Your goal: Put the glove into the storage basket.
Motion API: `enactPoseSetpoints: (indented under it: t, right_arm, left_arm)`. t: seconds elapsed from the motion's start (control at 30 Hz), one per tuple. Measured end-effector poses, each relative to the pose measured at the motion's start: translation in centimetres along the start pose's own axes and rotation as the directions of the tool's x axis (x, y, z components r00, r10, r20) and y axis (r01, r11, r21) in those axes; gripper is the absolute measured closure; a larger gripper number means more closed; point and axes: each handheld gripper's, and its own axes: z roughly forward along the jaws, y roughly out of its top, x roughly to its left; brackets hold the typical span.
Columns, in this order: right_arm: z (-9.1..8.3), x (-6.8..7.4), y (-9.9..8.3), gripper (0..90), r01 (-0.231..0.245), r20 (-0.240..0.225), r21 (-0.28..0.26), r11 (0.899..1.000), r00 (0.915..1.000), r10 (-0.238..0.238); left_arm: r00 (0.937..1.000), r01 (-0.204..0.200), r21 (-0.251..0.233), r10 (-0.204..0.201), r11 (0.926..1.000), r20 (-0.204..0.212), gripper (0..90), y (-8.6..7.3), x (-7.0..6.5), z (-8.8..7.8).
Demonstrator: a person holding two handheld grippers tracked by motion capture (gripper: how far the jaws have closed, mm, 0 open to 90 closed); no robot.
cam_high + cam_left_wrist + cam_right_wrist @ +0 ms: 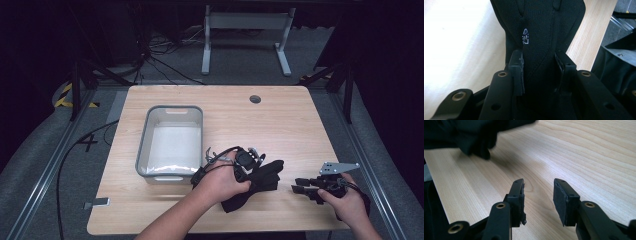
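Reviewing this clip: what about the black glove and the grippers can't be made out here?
- Black glove, high view: the left hand covers part of it.
- Glove in left gripper view: top edge cuts off its fingers.
- Left gripper: its pads press the fabric.
- Right gripper, open: the glove beyond is blurred.

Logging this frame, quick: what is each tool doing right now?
Left tool: closed on the black glove.
Right tool: open, nothing between its jaws, over the table.
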Motion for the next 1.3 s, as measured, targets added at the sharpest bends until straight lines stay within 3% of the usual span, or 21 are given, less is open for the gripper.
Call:
enactPoseSetpoints:
  t: [0.33, 0.67, 0.87, 1.0, 1.1, 1.3]
  right_arm:
    - [0.4, 0.0, 0.3, 60.8, -0.005, -0.009, 0.003, 1.000, 0.9999, 0.005]
    - [0.8, 0.0, 0.7, 60.5, 0.007, -0.022, 0.005, 1.000, 0.9997, -0.007]
    - [1.2, 0.0, 1.3, 60.5, 0.015, -0.029, 0.004, 1.000, 0.9995, -0.015]
    - [1.6, 0.0, 1.6, 60.5, 0.022, -0.036, 0.005, 1.000, 0.9991, -0.021]
    - [1.8, 0.1, 1.9, 60.6, 0.034, -0.039, 0.000, 0.999, 0.9987, -0.034]
    - [2.1, 0.2, 2.3, 60.5, 0.043, -0.049, 0.000, 0.999, 0.9979, -0.043]
  left_arm:
    - [0.9988, 0.039, -0.067, -0.041, 0.9969, -0.027, 64.8, 0.7, 0.4, -4.2]
    - [0.9939, 0.094, -0.148, -0.101, 0.9845, -0.043, 64.5, -0.2, 1.6, -7.3]
    - [0.9882, 0.128, -0.170, -0.140, 0.9771, -0.063, 64.4, -1.0, 2.4, -8.9]
    - [0.9840, 0.151, -0.195, -0.166, 0.9691, -0.065, 64.3, -1.8, 2.9, -10.2]
    - [0.9791, 0.174, -0.236, -0.194, 0.9560, -0.061, 64.3, -2.4, 3.3, -11.5]
    - [0.9651, 0.215, -0.266, -0.246, 0.9398, -0.090, 64.3, -3.7, 4.4, -13.6]
